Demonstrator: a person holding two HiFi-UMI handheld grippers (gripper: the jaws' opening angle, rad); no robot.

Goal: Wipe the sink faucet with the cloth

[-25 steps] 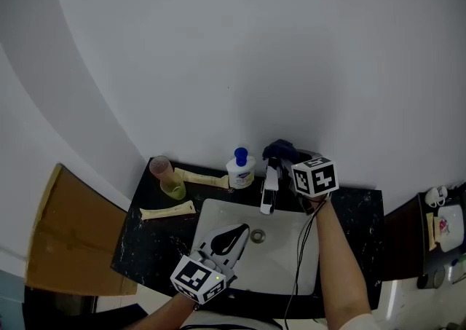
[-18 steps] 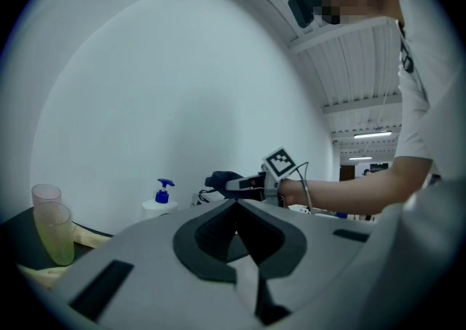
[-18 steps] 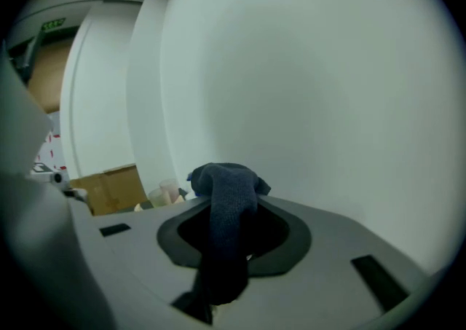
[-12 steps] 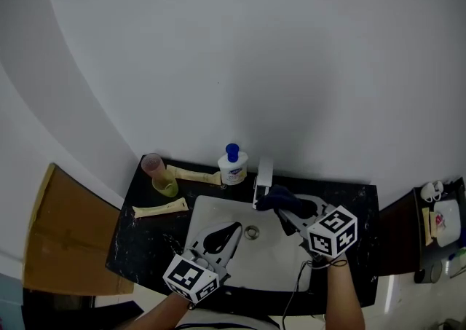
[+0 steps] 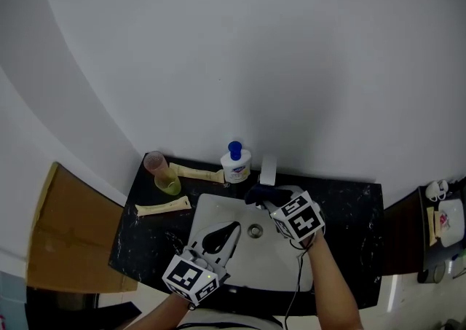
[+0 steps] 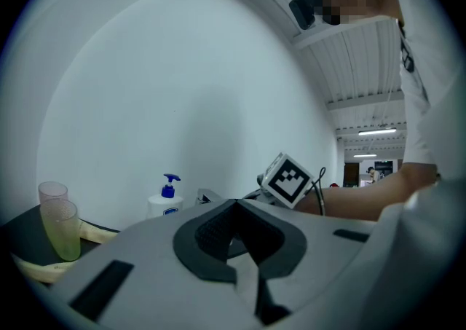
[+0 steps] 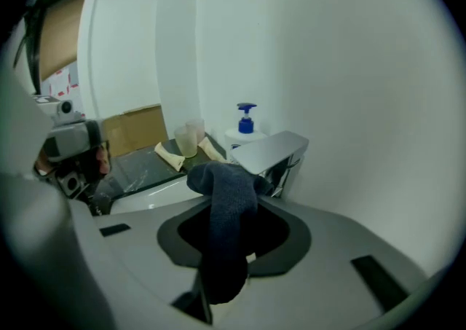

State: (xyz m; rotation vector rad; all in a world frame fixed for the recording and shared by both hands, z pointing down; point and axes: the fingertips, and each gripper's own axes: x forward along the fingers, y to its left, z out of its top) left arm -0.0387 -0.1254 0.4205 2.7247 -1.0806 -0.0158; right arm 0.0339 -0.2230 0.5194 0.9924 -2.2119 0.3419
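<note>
Cloth (image 7: 222,197) clamped in right tongs (image 5: 269,203) is returning onto the faucet (image 5: 269,170) spout, continuing wiping; left tongs (image 5: 222,237) are idling closed, empty.

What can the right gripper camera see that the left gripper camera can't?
Only the right gripper view: the dark blue cloth pinched in the right tongs, and brown cardboard. Only the left gripper view: those tongs' marker cube, the person's arm and ceiling lights. Both: the soap bottle, the cups and the white wall.
</note>
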